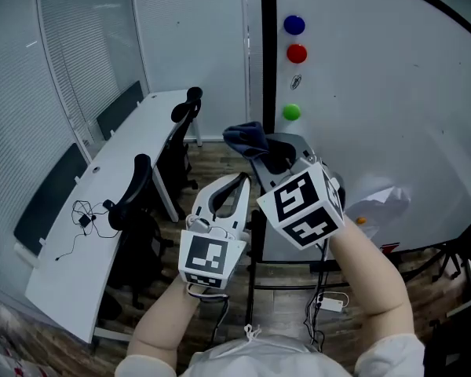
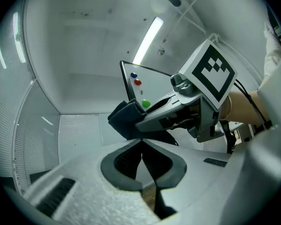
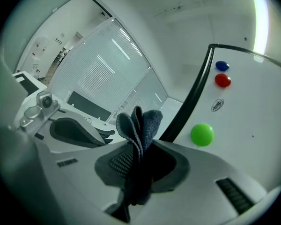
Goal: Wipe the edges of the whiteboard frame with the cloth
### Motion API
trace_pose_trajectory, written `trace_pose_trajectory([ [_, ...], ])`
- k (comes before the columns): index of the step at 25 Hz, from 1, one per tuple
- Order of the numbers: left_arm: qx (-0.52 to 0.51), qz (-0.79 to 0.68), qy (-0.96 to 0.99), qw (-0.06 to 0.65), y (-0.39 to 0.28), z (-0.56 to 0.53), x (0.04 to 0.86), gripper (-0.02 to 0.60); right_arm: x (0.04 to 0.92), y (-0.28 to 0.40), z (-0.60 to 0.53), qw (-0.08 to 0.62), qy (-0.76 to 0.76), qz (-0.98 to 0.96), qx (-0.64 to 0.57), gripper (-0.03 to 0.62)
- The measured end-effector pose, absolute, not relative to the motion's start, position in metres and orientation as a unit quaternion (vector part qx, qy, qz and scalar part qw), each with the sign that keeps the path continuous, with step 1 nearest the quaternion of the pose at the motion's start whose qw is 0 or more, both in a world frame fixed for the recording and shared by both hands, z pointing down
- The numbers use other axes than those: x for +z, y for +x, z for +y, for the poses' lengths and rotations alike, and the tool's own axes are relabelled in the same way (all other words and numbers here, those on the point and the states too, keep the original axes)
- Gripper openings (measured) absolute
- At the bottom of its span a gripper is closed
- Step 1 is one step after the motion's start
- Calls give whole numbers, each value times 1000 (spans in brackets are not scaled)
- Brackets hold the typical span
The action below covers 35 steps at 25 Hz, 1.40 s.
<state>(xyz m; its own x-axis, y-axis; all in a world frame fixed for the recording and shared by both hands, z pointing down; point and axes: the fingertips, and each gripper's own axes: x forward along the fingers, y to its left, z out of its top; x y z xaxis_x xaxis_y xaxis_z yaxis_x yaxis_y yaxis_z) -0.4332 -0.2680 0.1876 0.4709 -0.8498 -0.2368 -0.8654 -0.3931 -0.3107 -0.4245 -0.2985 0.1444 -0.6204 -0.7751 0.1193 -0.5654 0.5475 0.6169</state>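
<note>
Cloth: the dark blue cloth (image 3: pixel 139 125) is bunched up, and its loose folds stick out past the jaw tips.
Right gripper: the right gripper (image 3: pixel 140 159) is clamped on the cloth and held up near the frame (image 3: pixel 193 100). No view settles whether the cloth touches the frame.
Left gripper: the left gripper (image 2: pixel 141 143) has its jaws together with nothing between them, and it sits just beside the right one.
Handling: the cloth is probably soft, light and limp, so it should fold around the thin edge rather than slide off. The grip on the middle of the bunch looks sensible (enough fabric is left free to wrap the edge).
Edge: the frame's black left side runs straight up the whiteboard (image 1: pixel 392 85), with glass wall just beside it.
Near the edge: blue (image 1: pixel 294 25), red (image 1: pixel 297 53) and green (image 1: pixel 291 111) magnets sit on the board face close to the frame, and a wide stroke could knock them.
Room: the desk (image 1: pixel 141 144) and chairs (image 1: pixel 133 203) stand to the left, apart from the board, so there looks to be space to move along the side.
</note>
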Motion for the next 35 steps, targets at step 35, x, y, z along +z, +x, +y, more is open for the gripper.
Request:
trace_pose_trajectory([
  [35,71,480,-819,305,-427,-253,36,18,-52,-422,-304,121,470,-814,-319,74],
])
